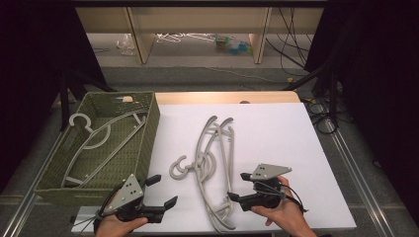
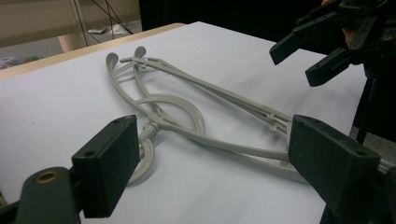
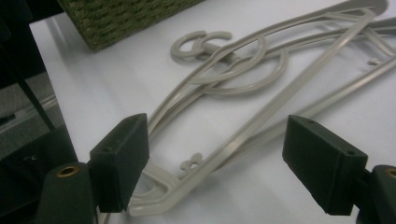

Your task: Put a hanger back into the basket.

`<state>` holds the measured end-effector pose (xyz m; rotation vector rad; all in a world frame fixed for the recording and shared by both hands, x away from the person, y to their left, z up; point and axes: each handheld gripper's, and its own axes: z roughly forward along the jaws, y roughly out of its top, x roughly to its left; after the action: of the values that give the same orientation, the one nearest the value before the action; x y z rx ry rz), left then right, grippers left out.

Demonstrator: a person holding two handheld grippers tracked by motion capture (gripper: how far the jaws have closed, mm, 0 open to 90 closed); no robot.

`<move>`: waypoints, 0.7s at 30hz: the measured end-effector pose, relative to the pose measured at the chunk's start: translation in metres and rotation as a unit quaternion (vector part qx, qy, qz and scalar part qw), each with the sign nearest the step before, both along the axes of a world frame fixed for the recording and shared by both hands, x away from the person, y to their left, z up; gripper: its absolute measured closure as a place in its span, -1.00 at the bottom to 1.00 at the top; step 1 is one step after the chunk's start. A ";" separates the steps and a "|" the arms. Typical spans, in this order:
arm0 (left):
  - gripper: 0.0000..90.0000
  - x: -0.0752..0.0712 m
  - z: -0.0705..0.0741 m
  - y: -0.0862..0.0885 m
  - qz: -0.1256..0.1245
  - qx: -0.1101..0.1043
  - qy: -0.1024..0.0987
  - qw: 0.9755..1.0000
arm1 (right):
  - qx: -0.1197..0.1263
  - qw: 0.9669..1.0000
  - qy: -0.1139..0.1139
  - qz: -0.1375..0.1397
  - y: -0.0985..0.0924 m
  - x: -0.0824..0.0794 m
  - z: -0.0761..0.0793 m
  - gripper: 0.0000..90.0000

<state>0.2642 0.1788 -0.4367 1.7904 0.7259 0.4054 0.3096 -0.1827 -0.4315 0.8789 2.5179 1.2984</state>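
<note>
Seen from the high view, a white table (image 1: 276, 128) holds a tangled pile of grey plastic hangers (image 1: 212, 163) near its middle, and a green woven basket (image 1: 148, 133) at the left edge with one more hanger (image 1: 99, 138) lying inside. The left gripper (image 1: 160, 192) sits at the near edge just beside the basket, jaws spread and holding nothing; the right gripper (image 1: 238, 186) is near the pile's lower end, jaws also spread and empty. In the left gripper view, the two black jaws frame the hangers (image 2: 205, 121), whose hooks loop through one another, with the right gripper (image 2: 310, 56) open farther off. In the right gripper view, the spread jaws straddle the near corner of the hangers (image 3: 243, 112) without touching, the basket (image 3: 121, 18) behind. My judgement is that lifting one hanger could drag the others along, because the hooks and arms are interlocked, or a thin bar could slip from the pads. How many hangers lie in the pile is hard to tell; the basket's far interior is partly hidden by its wall.
</note>
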 end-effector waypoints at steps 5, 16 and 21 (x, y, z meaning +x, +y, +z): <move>-0.63 0.000 -0.001 -0.001 0.002 -0.003 0.002 1.000 | -0.030 0.999 0.008 0.016 0.027 0.003 -0.006 -0.45; -0.63 0.003 -0.003 0.004 0.007 0.002 -0.001 1.000 | -0.078 0.994 0.063 0.034 0.082 0.020 -0.020 -0.31; -0.62 0.003 -0.003 0.004 0.009 -0.002 0.002 1.000 | -0.113 0.988 0.091 0.045 0.102 0.028 -0.031 -0.24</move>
<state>0.2669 0.1828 -0.4398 1.7820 0.7445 0.4120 0.3373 -0.0809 -0.4622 0.8768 2.8051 0.9667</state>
